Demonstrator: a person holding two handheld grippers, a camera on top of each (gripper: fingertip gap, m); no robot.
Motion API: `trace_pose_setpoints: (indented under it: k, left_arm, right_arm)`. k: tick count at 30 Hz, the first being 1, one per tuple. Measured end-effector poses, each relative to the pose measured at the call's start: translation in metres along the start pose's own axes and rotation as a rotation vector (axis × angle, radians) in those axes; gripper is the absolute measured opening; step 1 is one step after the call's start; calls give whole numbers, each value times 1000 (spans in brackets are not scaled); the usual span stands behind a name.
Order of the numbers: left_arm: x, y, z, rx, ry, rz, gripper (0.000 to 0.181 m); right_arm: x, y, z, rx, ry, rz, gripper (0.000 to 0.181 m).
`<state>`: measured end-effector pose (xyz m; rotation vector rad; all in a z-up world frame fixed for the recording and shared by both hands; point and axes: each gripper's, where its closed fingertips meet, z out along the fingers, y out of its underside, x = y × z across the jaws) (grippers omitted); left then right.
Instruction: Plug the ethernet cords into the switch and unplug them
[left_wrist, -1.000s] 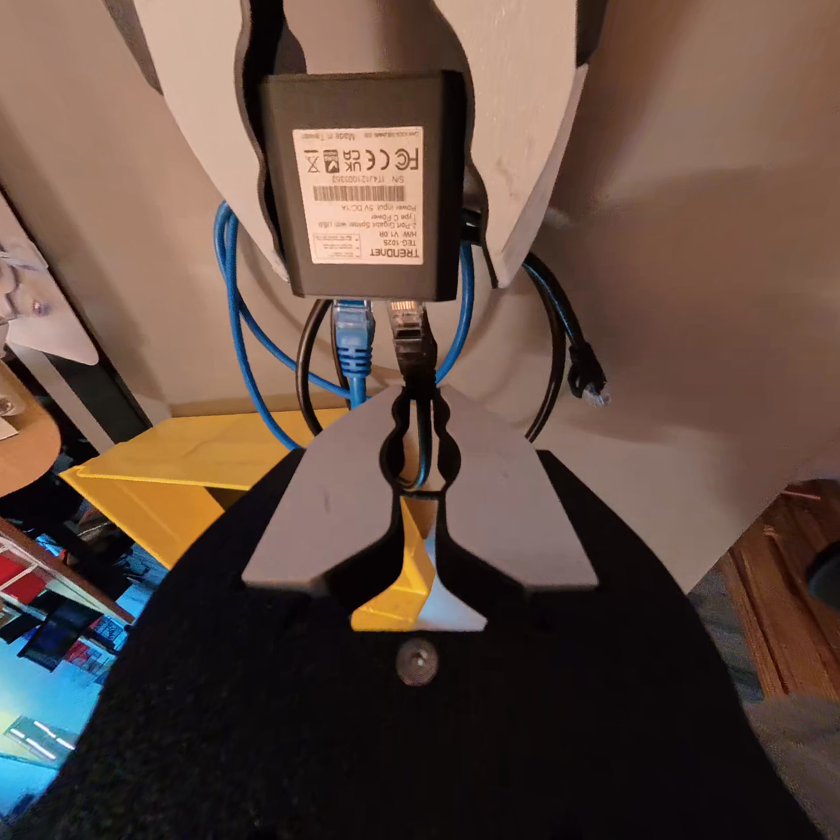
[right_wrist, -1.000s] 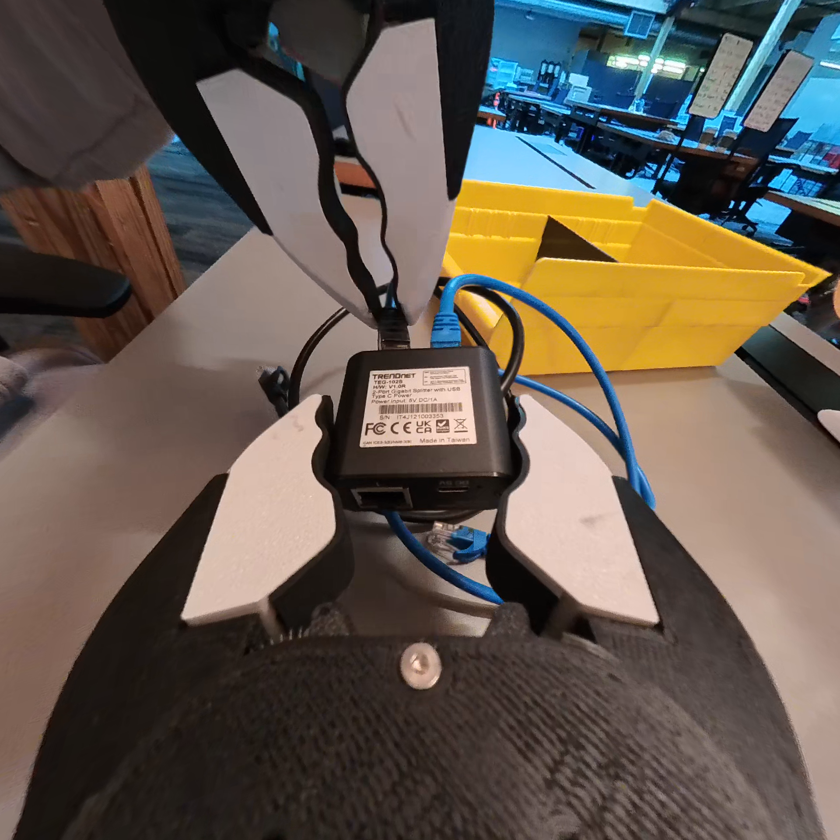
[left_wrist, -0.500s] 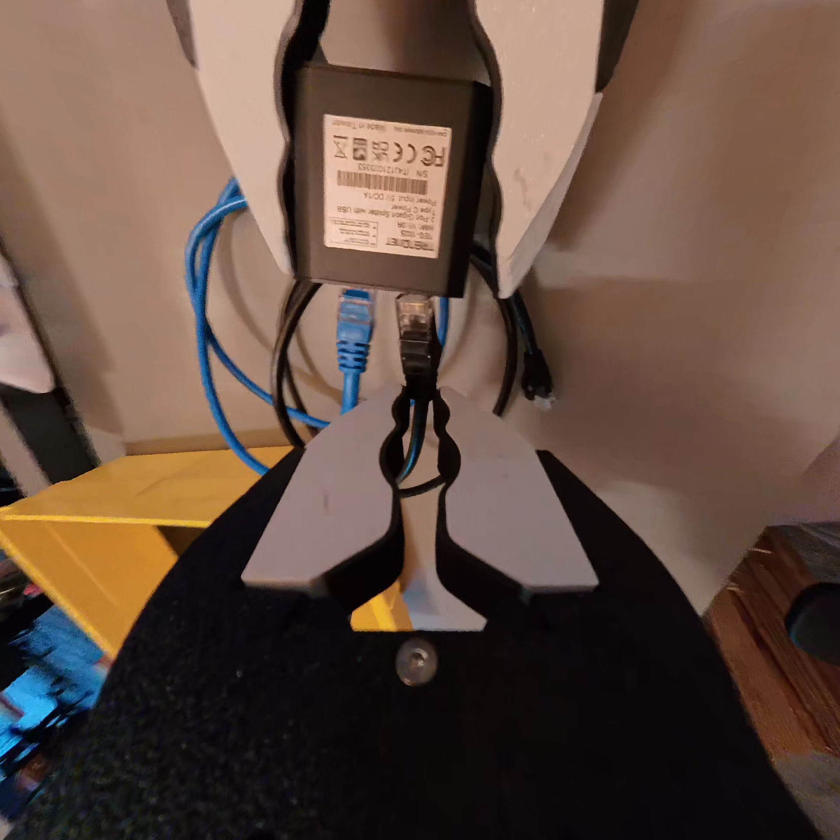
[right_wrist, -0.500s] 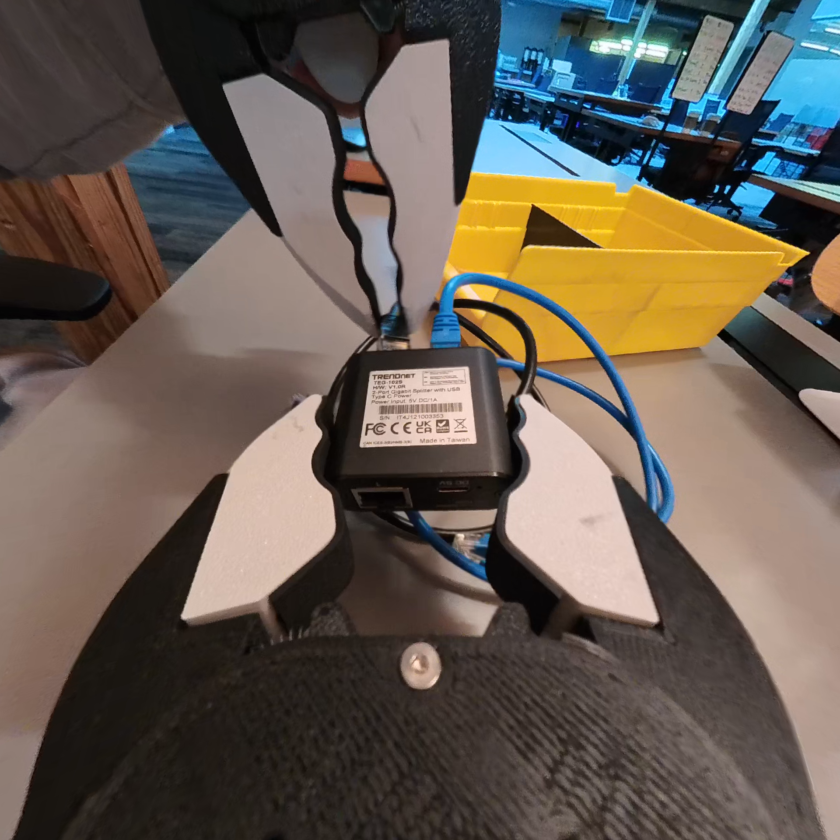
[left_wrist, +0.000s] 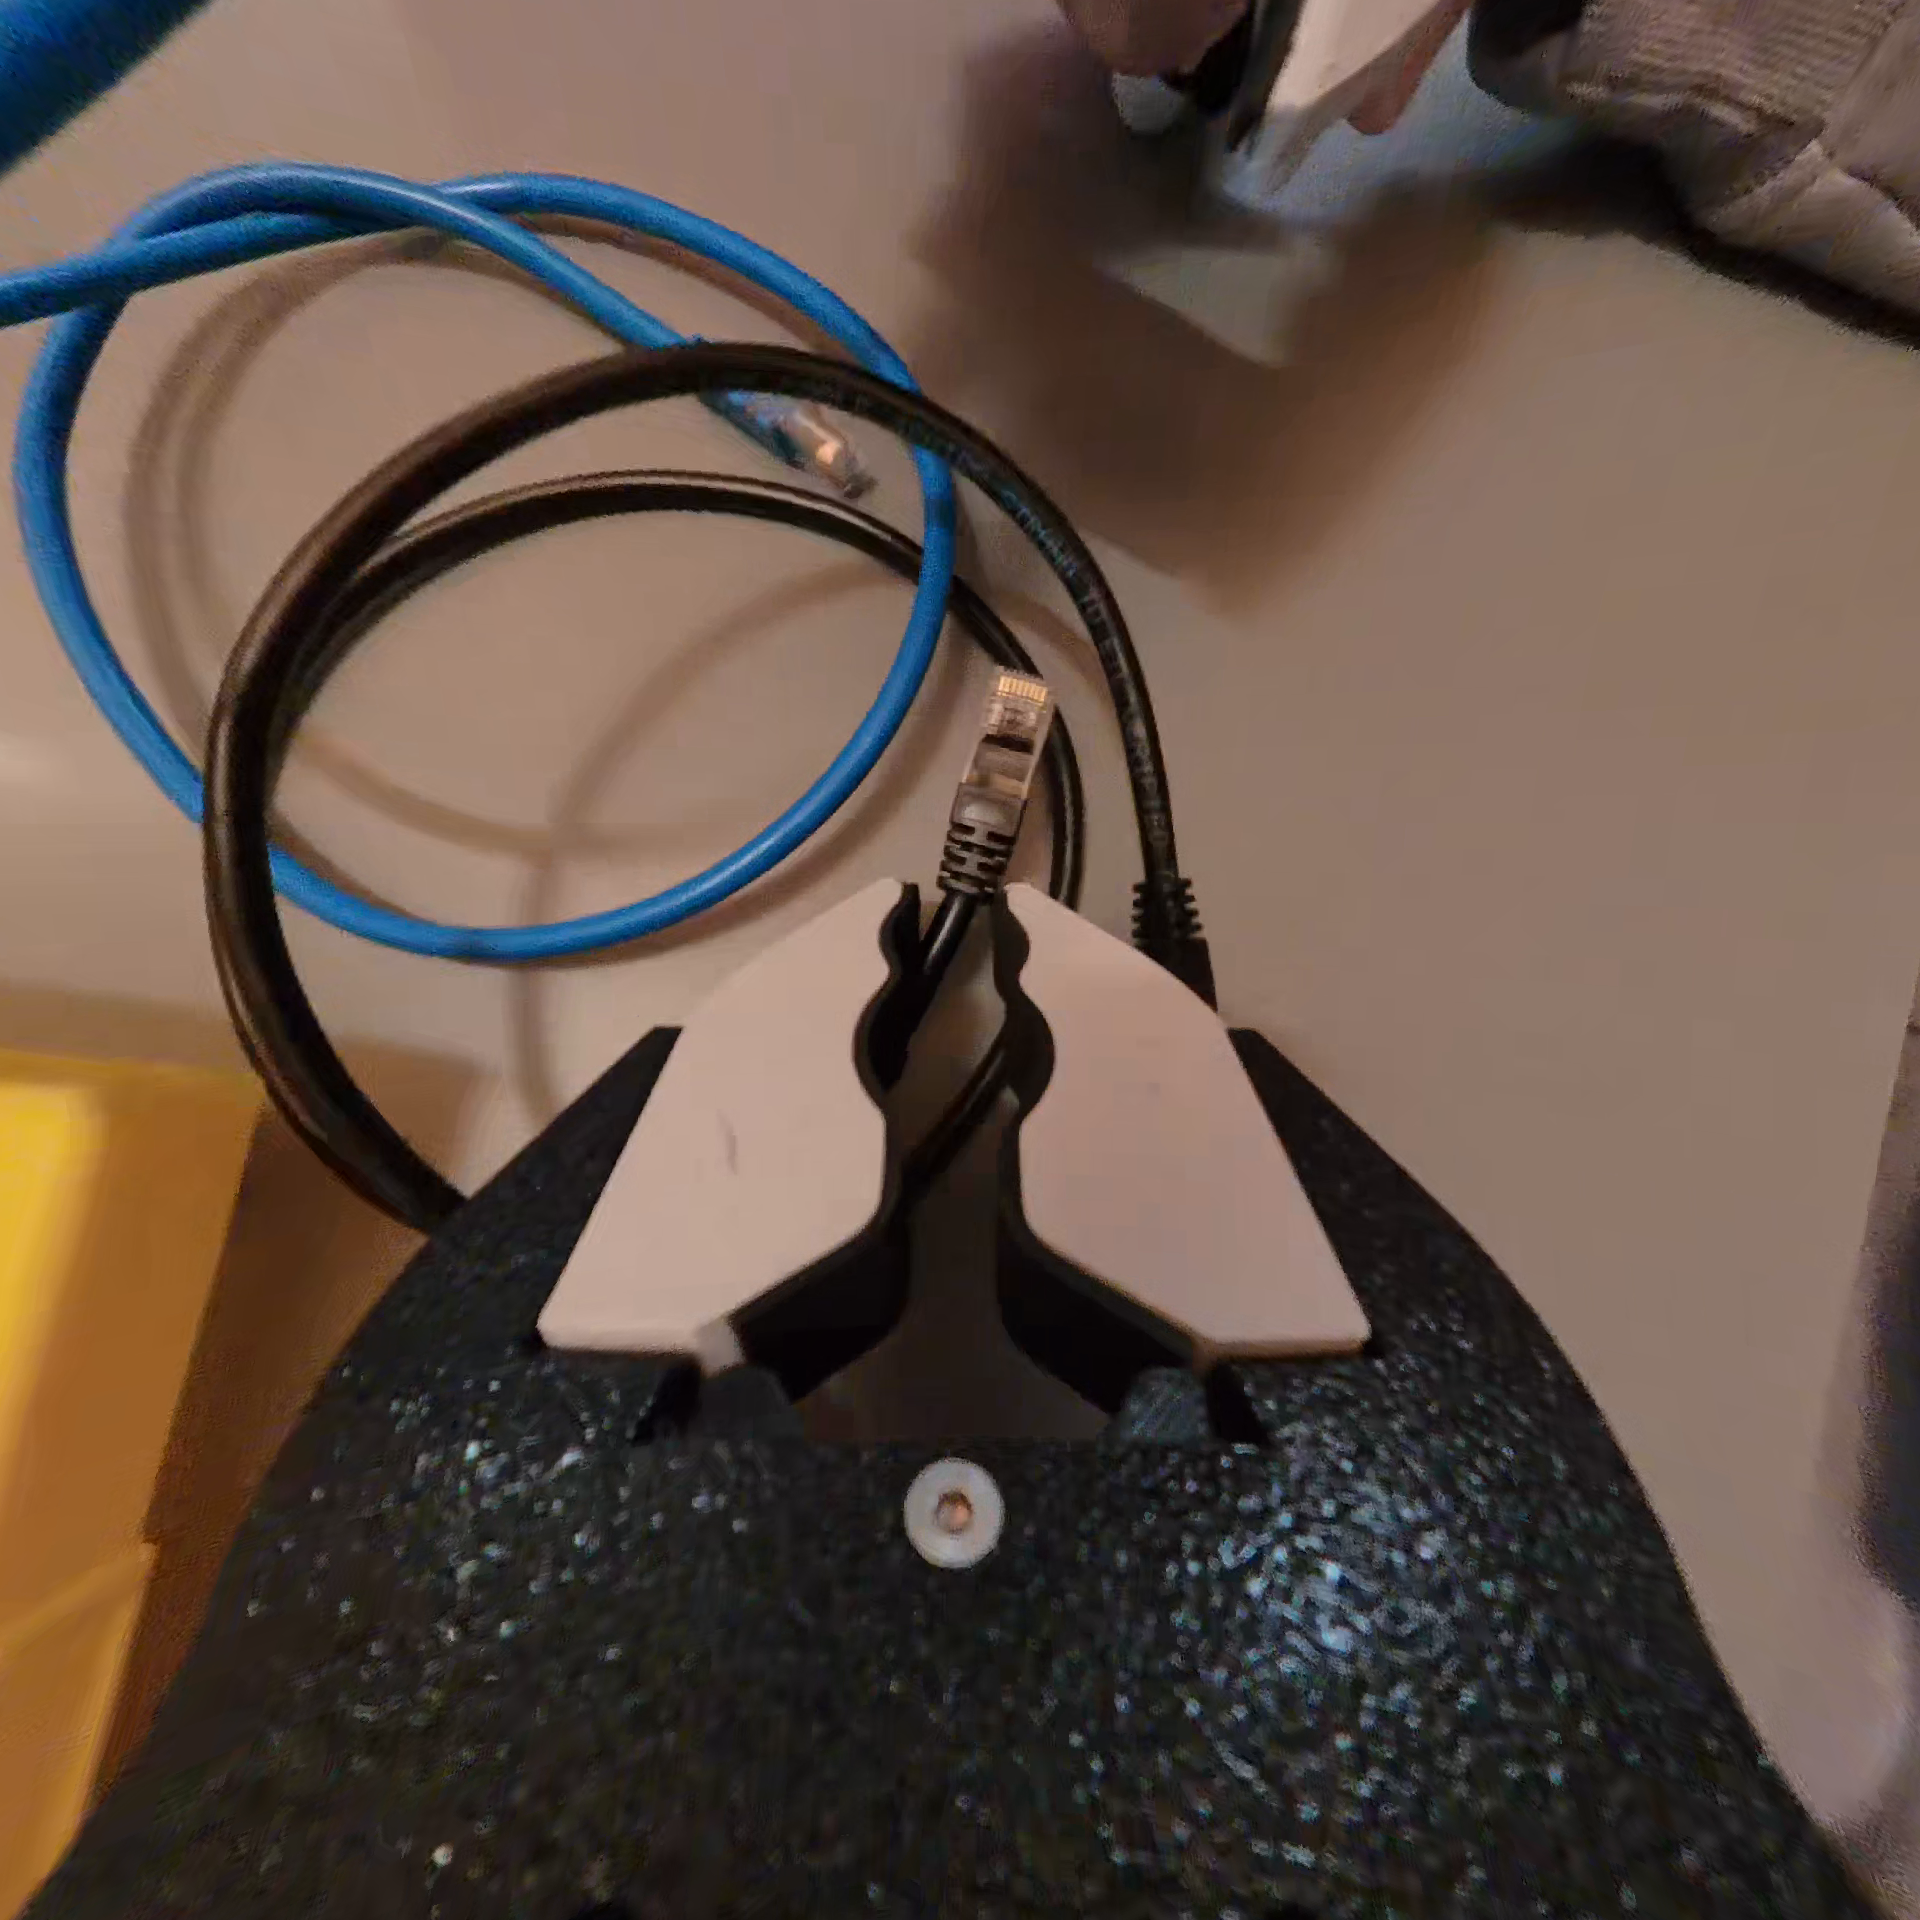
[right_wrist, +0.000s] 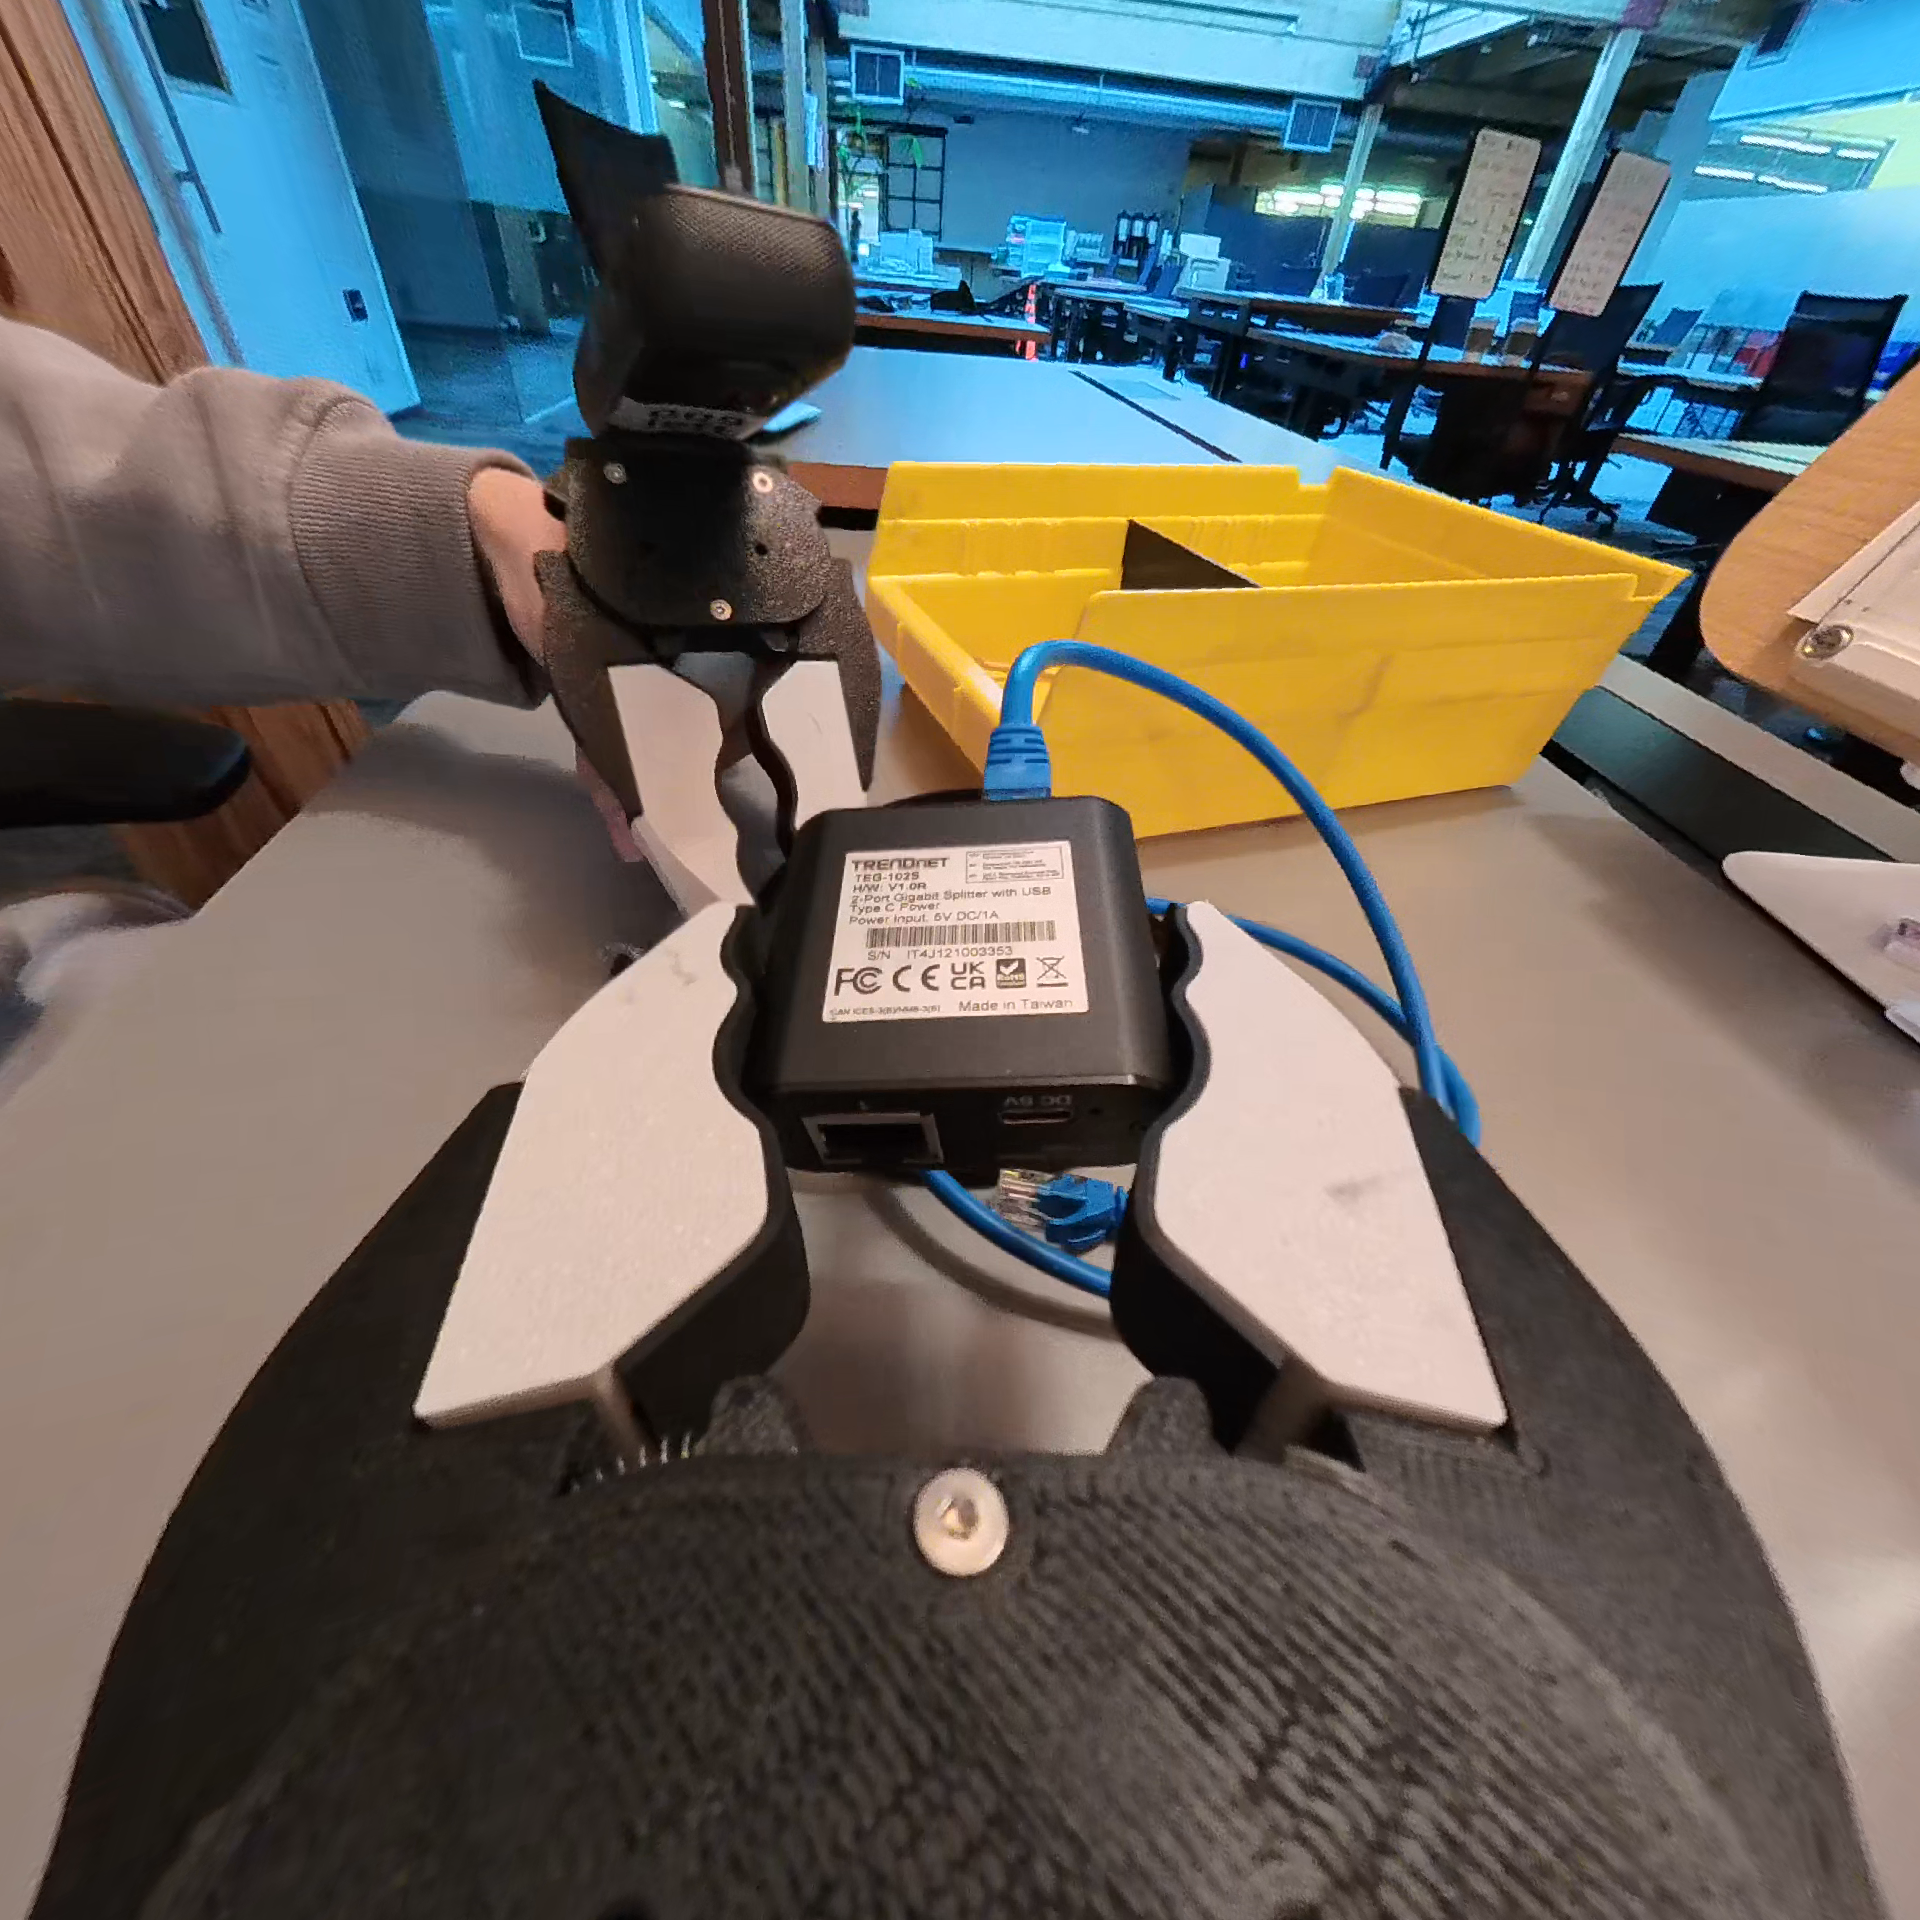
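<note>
Behind our grey bench (right_wrist: 1558, 1039), with its yellow bin (right_wrist: 1351, 675) at one o'clock, stretch rows of office desks (right_wrist: 1299, 322); our left gripper (left_wrist: 951, 914) has its jaws narrowed on the black cord (left_wrist: 239, 831), while our right gripper (right_wrist: 961, 997) has its jaws clamped on the switch (right_wrist: 956, 997).

left wrist: close, steeply down at table (left_wrist: 1455, 727) | right wrist: low, forward | shared: blue cord (left_wrist: 623, 914)

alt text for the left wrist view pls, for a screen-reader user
The left gripper pinches a black ethernet cord just behind its clear plug, which points free into the air, unplugged. Beyond it, black and blue cord loops lie on a beige table, a yellow bin at lower left.
</note>
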<state>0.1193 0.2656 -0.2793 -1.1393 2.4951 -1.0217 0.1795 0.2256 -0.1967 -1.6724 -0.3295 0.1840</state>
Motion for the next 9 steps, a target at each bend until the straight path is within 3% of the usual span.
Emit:
trace_pose_setpoints:
  k: [1, 6, 9]
  left_arm:
    - [0, 2, -1, 21, -3, -18, 13]
    - [-6, 4, -7, 103, -18, -96, 18]
    - [-6, 6, -9, 117, -1, -47, 15]
  right_arm:
    - [-1, 0, 0, -4, -4, -2, 74]
    - [-1, 0, 0, 1, -12, 2, 74]
    - [-2, 0, 0, 1, -20, 0, 74]
